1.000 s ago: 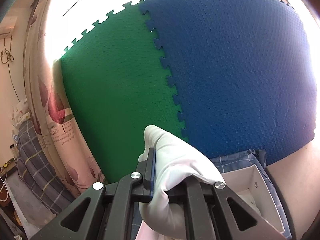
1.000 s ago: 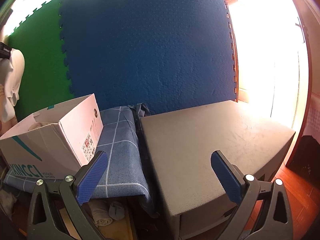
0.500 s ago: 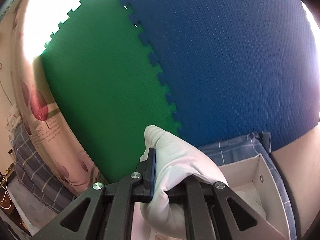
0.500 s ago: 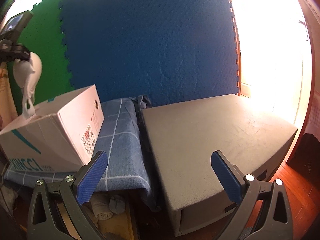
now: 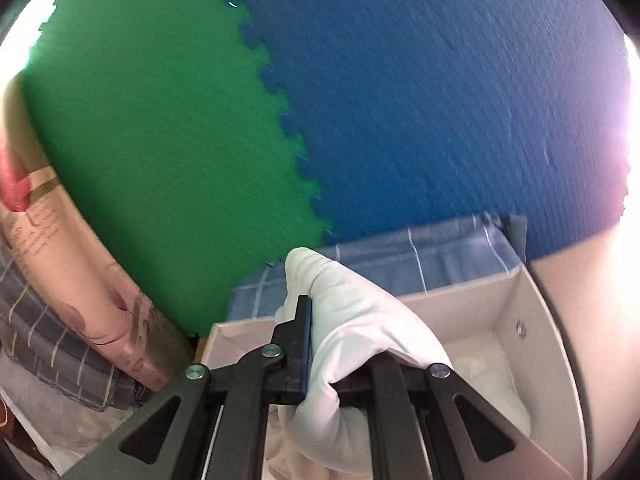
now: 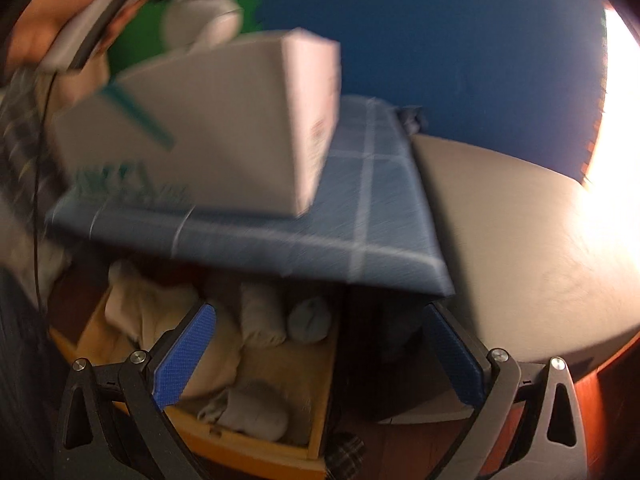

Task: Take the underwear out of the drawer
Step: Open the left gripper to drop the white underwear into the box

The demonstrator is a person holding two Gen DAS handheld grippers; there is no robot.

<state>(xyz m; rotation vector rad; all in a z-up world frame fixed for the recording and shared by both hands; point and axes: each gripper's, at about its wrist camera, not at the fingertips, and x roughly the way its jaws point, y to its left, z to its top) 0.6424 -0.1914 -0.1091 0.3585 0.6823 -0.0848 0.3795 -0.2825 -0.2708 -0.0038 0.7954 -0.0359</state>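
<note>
My left gripper [image 5: 320, 332] is shut on white underwear [image 5: 352, 344] and holds it above the open white cardboard box [image 5: 532, 344]; it also shows blurred at the top left of the right wrist view [image 6: 200, 20]. My right gripper [image 6: 320, 352] is open and empty, low in front of the open wooden drawer [image 6: 316, 412]. The drawer holds several rolled and folded garments, among them a beige roll [image 6: 262, 316], a blue-grey roll [image 6: 310, 320] and a grey one [image 6: 252, 412].
The white box [image 6: 224, 132] stands on a blue checked cloth [image 6: 360, 216] over the drawer unit. A grey cabinet top [image 6: 520, 248] lies to the right. Green and blue foam mats [image 5: 360, 100] cover the wall behind. A floral curtain [image 5: 68, 264] hangs left.
My left gripper has carried the underwear down and right, over the box. My right gripper has dropped lower and moved left, so the open drawer and its garments now show.
</note>
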